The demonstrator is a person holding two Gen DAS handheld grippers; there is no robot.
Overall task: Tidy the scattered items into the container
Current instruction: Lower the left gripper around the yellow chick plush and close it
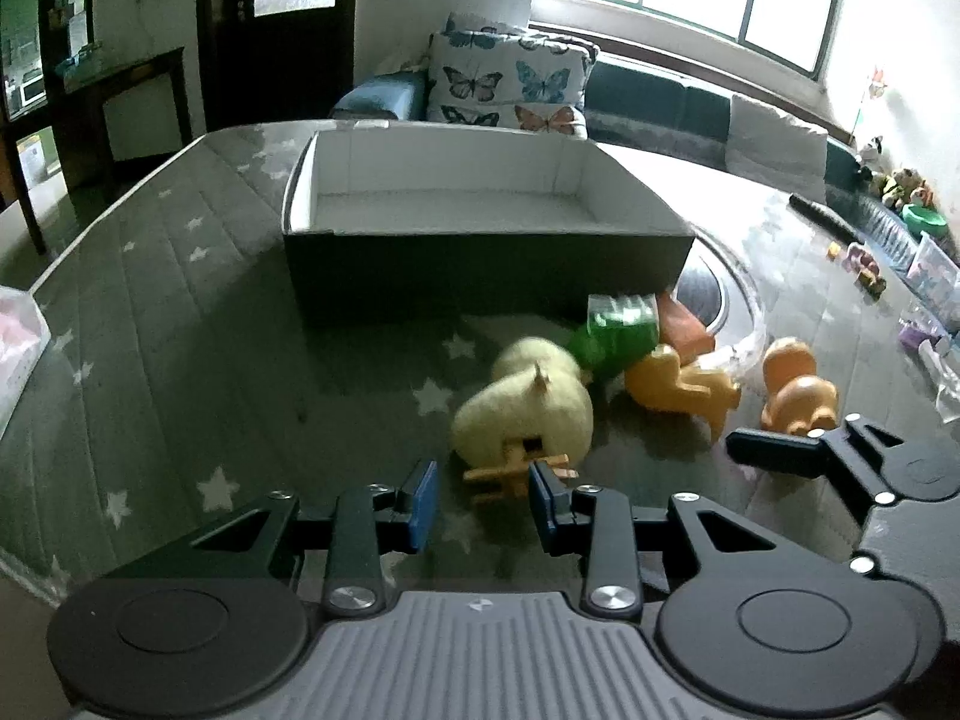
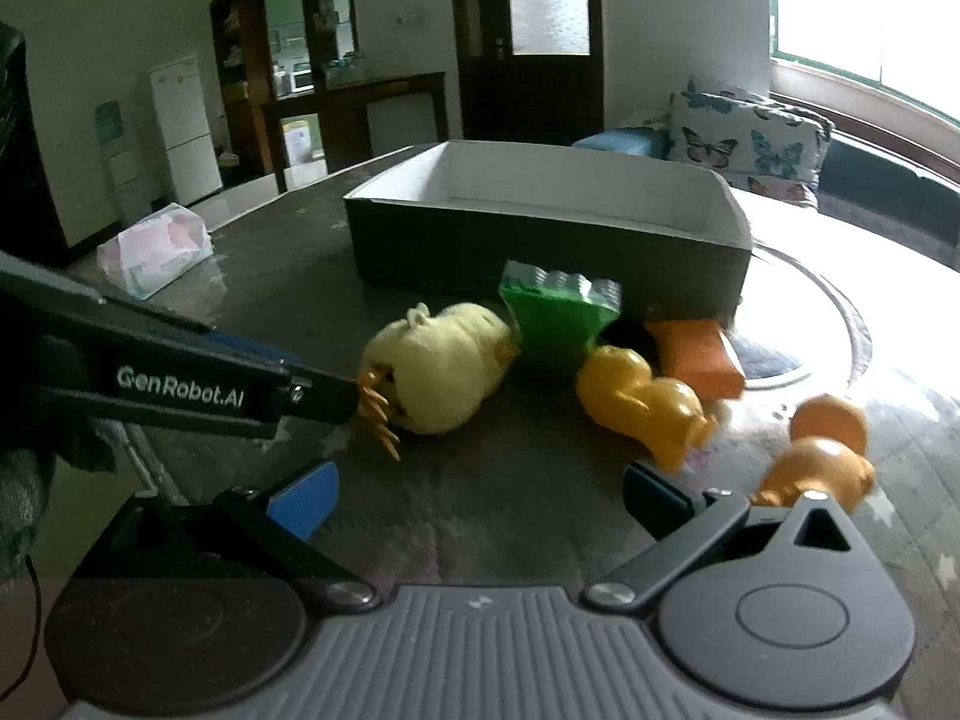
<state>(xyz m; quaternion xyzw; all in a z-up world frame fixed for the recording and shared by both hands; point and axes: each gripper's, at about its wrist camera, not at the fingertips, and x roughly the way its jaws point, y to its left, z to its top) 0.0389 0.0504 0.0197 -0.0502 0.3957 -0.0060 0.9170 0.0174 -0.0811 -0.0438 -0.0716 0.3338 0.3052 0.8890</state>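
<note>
Scattered toys on the table (image 1: 180,276) before the empty dark box (image 1: 486,264): plush chick (image 1: 528,402) just beyond the left gripper (image 1: 483,501), jaws parted and gripping nothing, orange feet by the pads; orange figure (image 2: 822,450) beside the wide-open, empty right gripper (image 2: 480,495).

Box (image 1: 480,264): dark outside, white inside
Chick toy (image 1: 528,408): pale yellow, orange feet
Block (image 2: 555,315): green
Two animal toys (image 2: 648,402) (image 2: 822,450): orange-yellow
Table cover (image 1: 180,300): grey, white stars
Cushion (image 1: 510,81): white, butterflies
</note>
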